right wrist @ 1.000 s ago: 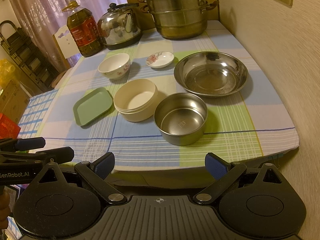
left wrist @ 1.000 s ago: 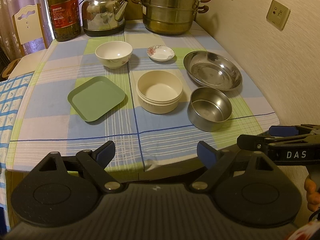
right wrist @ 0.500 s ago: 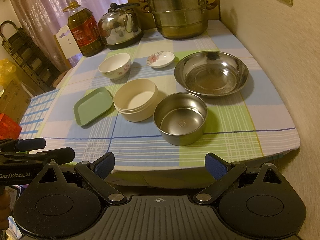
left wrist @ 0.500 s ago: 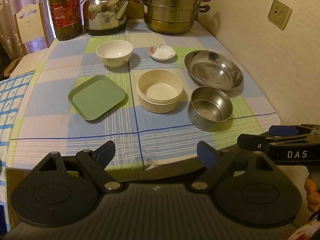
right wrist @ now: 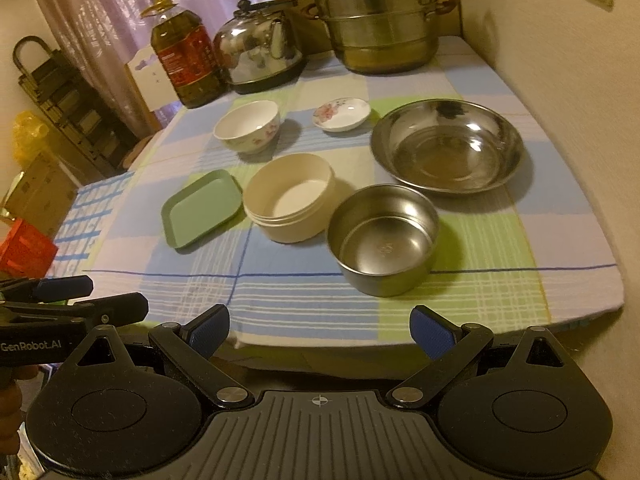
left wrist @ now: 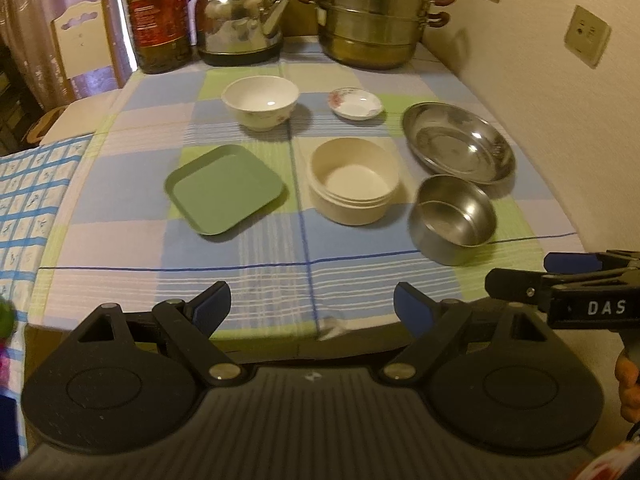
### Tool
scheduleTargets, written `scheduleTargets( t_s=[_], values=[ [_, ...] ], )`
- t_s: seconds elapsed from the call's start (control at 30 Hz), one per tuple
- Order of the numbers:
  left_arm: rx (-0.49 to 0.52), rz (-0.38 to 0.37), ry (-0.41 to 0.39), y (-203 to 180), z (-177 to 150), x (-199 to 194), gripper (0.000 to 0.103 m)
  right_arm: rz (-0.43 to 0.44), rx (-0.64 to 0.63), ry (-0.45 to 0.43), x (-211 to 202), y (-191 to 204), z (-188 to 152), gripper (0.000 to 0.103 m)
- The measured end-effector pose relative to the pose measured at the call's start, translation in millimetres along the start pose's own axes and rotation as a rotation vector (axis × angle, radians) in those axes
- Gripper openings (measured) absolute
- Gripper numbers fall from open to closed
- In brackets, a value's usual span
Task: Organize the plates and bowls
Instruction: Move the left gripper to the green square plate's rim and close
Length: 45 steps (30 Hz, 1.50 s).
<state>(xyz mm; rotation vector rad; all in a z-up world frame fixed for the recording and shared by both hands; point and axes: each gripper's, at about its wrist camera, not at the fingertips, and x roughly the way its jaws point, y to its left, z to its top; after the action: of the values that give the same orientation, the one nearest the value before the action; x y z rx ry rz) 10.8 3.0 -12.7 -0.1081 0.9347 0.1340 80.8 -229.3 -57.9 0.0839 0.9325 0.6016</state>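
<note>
On the checked tablecloth lie a green square plate (left wrist: 224, 189) (right wrist: 202, 208), a cream bowl (left wrist: 354, 180) (right wrist: 290, 202), a small steel bowl (left wrist: 454, 218) (right wrist: 384, 238), a wide steel dish (left wrist: 458, 142) (right wrist: 446, 144), a white flowered bowl (left wrist: 260, 100) (right wrist: 247, 125) and a small flowered saucer (left wrist: 354, 103) (right wrist: 341, 113). My left gripper (left wrist: 312, 307) is open and empty at the table's near edge. My right gripper (right wrist: 320, 326) is open and empty, also at the near edge, in front of the small steel bowl.
At the back stand an oil bottle (left wrist: 158, 16), a steel kettle (left wrist: 240, 24) and a stacked steamer pot (left wrist: 372, 12). A wall (left wrist: 560, 100) runs along the table's right side. A chair (left wrist: 82, 46) stands at the far left.
Both grippers have moved forward toward the table's near edge, so the dishes appear closer. Nothing on the table has moved.
</note>
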Motion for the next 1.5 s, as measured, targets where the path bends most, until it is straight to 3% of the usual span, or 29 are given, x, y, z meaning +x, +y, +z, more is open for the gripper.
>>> scheduleTargets(
  t_s=[0.2, 0.5, 0.63, 0.9, 1.07, 1.13, 1.5],
  values=[
    [-0.033, 0.053, -0.003, 33, 8, 10, 0.087, 0.052, -0.027, 0.001, 22, 16, 8, 0.097],
    [-0.043, 0.059, 0.020, 93, 38, 46, 0.078, 0.114, 0.011, -0.041, 61, 49, 27, 0.096],
    [-0.015, 0.039, 0.025, 118, 55, 66, 0.073, 0.115, 0.029, -0.035, 86, 68, 40, 0.085],
    [0.077, -0.012, 0.022, 158, 85, 113, 0.065, 0.070, 0.078, -0.011, 145, 102, 60, 0.066],
    [0.146, -0.047, 0.035, 172, 95, 148, 0.063, 0.026, 0.143, 0.008, 182, 112, 67, 0.045],
    [0.158, -0.063, 0.053, 175, 98, 161, 0.056, 0.008, 0.171, 0.006, 192, 114, 69, 0.042],
    [0.142, -0.080, 0.117, 197, 104, 209, 0.038, -0.156, 0.228, -0.042, 233, 125, 68, 0.036]
  ],
)
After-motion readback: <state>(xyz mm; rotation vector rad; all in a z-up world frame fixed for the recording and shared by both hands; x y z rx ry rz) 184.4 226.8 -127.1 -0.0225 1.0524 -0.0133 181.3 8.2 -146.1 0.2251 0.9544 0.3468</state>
